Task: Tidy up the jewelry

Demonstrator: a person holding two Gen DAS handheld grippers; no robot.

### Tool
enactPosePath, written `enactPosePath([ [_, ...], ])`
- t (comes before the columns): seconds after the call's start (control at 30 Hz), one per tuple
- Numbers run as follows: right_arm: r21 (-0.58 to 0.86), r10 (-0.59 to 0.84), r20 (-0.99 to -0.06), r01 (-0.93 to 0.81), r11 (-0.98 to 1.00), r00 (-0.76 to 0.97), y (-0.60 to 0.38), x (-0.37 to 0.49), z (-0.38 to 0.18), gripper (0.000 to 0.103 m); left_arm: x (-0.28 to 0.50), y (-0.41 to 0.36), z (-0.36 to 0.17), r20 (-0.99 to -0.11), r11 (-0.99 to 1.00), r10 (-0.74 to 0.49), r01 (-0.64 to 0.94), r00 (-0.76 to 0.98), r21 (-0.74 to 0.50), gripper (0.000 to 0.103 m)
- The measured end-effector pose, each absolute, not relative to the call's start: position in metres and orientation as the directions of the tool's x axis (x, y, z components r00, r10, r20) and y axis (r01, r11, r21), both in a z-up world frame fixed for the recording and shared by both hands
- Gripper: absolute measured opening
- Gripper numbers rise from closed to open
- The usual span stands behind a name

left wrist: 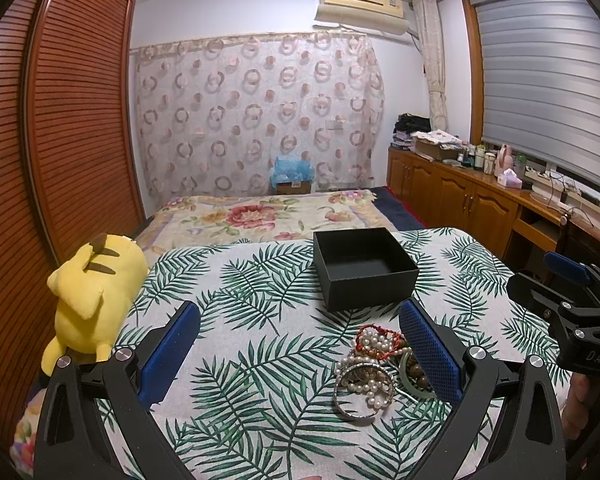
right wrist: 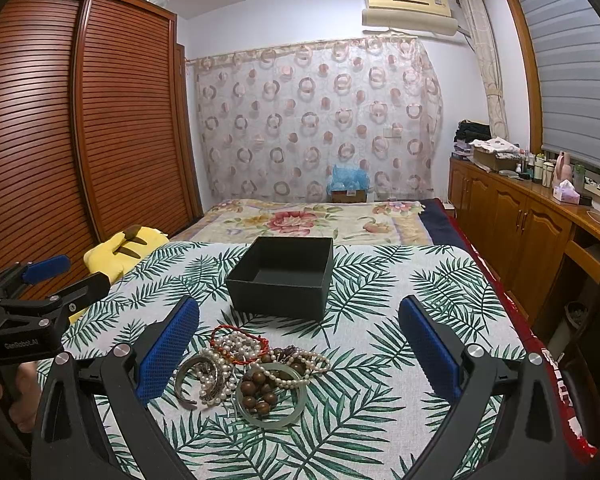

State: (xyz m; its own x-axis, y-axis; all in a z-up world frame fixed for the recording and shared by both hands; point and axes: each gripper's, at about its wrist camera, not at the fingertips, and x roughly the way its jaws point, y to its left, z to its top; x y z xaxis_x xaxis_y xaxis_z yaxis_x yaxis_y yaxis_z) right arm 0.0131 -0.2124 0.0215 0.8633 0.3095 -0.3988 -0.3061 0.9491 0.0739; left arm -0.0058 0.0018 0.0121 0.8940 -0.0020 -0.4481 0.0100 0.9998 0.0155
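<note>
A pile of jewelry (left wrist: 370, 368) lies on the leaf-print cloth (left wrist: 244, 360): pearl strands, a red cord bracelet, a silver bangle, brown wooden beads and a pale green jade bangle (right wrist: 270, 398). The pile also shows in the right wrist view (right wrist: 248, 368). An open, empty black box (left wrist: 364, 268) stands just behind the pile; it also shows in the right wrist view (right wrist: 284, 276). My left gripper (left wrist: 300, 344) is open and empty, the pile near its right finger. My right gripper (right wrist: 300, 344) is open and empty, the pile near its left finger.
A yellow plush toy (left wrist: 92, 300) lies at the cloth's left edge. A floral bedspread (left wrist: 260, 216) stretches behind. A slatted wooden wardrobe (left wrist: 60, 120) is on the left. Wooden cabinets (left wrist: 460, 196) with clutter run along the right under the window.
</note>
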Motion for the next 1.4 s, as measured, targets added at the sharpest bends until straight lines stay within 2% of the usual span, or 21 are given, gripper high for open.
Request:
enactPosePath([
  [0.8, 0.071, 0.323, -0.403, -0.322, 0.944, 0.857, -0.208, 0.012, 0.026, 0.101, -0.005, 0.000, 0.020, -0.456, 0.999, -0.019, 0.031, 0.890, 0.018, 0.097],
  [1.17, 0.071, 0.370, -0.442, -0.379, 0.922, 0.817, -0.216, 0.017, 0.006, 0.101, 0.008, 0.008, -0.011, -0.534, 0.998, -0.046, 0.062, 0.844, 0.012, 0.097],
  [1.4, 0.067, 0.380, -0.511, -0.405, 0.912, 0.771, -0.217, 0.028, -0.019, 0.089, 0.018, 0.004, -0.042, -0.604, 0.993, -0.095, 0.115, 0.791, -0.006, 0.097],
])
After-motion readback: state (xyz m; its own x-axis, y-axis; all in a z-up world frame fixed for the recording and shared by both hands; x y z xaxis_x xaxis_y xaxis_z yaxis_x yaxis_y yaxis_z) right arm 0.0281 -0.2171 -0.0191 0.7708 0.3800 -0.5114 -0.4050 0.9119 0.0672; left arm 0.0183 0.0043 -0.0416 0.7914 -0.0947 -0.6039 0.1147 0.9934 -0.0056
